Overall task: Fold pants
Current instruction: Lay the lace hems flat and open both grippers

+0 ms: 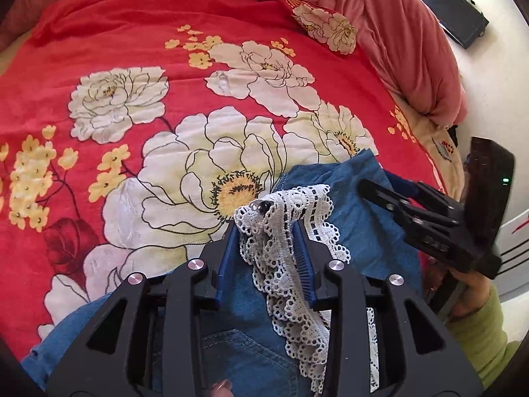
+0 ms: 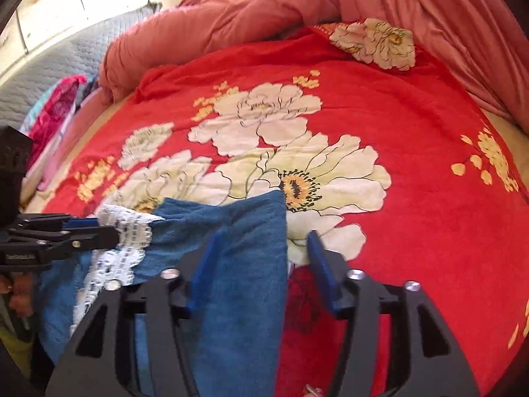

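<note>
Blue denim pants (image 1: 241, 301) with a white lace trim (image 1: 291, 228) lie at the near edge of the bed; they also show in the right wrist view (image 2: 238, 264). My left gripper (image 1: 264, 231) is shut on the lace trim and lifts it off the denim; it shows at the left of the right wrist view (image 2: 112, 231). My right gripper (image 2: 264, 241) is open, its fingers either side of the denim's right edge, touching nothing. It shows at the right of the left wrist view (image 1: 367, 188).
The bed is covered by a red flowered sheet (image 1: 165, 66). A pink duvet (image 1: 380, 16) is bunched along the far side. Folded pink clothes (image 2: 56, 115) lie at the far left by a grey quilted headboard (image 2: 66, 66).
</note>
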Action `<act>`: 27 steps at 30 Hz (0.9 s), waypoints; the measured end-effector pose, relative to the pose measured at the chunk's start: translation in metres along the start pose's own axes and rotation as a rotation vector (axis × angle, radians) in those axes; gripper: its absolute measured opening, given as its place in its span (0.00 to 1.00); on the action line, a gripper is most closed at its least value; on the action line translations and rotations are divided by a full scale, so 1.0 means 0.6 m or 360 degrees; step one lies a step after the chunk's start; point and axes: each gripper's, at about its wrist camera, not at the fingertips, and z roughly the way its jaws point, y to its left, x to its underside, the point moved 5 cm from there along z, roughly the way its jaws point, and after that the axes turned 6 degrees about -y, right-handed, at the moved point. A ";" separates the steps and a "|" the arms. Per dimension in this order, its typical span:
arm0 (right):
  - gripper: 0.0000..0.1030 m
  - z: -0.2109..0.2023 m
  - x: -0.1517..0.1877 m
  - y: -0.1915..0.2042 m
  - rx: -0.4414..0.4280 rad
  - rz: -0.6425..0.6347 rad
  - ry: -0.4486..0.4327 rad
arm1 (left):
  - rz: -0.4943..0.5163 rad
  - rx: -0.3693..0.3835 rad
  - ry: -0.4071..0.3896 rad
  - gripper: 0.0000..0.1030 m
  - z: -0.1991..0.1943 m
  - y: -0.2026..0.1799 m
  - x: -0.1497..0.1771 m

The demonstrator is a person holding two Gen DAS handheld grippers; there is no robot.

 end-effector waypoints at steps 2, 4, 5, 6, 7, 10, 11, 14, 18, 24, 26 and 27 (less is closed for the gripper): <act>0.56 -0.015 0.000 0.001 -0.0009 0.0011 -0.0026 | 0.0017 -0.0011 -0.0010 0.28 -0.004 -0.003 0.000; 0.57 -0.030 0.002 0.003 0.0001 0.0004 -0.0053 | 0.0043 -0.0031 -0.0026 0.29 -0.010 -0.009 0.001; 0.58 -0.039 0.003 0.005 0.0000 0.0001 -0.0068 | 0.0053 -0.0038 -0.0037 0.30 -0.013 -0.010 0.002; 0.63 -0.048 0.004 0.007 -0.0008 0.0001 -0.0083 | 0.0062 -0.0052 -0.0049 0.31 -0.018 -0.012 0.002; 0.66 -0.055 0.005 0.009 -0.0007 0.0000 -0.0093 | 0.0075 -0.0064 -0.0064 0.32 -0.023 -0.014 0.003; 0.67 -0.074 0.010 0.020 -0.0007 -0.0021 -0.0122 | 0.0097 -0.0098 -0.0109 0.34 -0.038 -0.018 0.003; 0.67 -0.081 0.012 0.023 -0.0006 -0.0031 -0.0129 | 0.0097 -0.0102 -0.0130 0.36 -0.046 -0.019 0.004; 0.67 -0.097 0.019 0.037 -0.0014 -0.0073 -0.0143 | 0.0112 -0.0123 -0.0173 0.38 -0.061 -0.025 0.006; 0.70 -0.116 0.034 0.046 -0.0037 -0.0089 -0.0145 | 0.0097 -0.0122 -0.0204 0.40 -0.074 -0.031 0.018; 0.70 -0.142 0.059 0.049 -0.0030 -0.0099 -0.0153 | 0.0100 -0.0121 -0.0244 0.51 -0.092 -0.050 0.045; 0.70 -0.150 0.068 0.048 -0.0036 -0.0090 -0.0160 | 0.0096 -0.0130 -0.0256 0.56 -0.098 -0.054 0.055; 0.70 -0.154 0.073 0.047 -0.0037 -0.0083 -0.0161 | 0.0088 -0.0138 -0.0262 0.56 -0.100 -0.056 0.063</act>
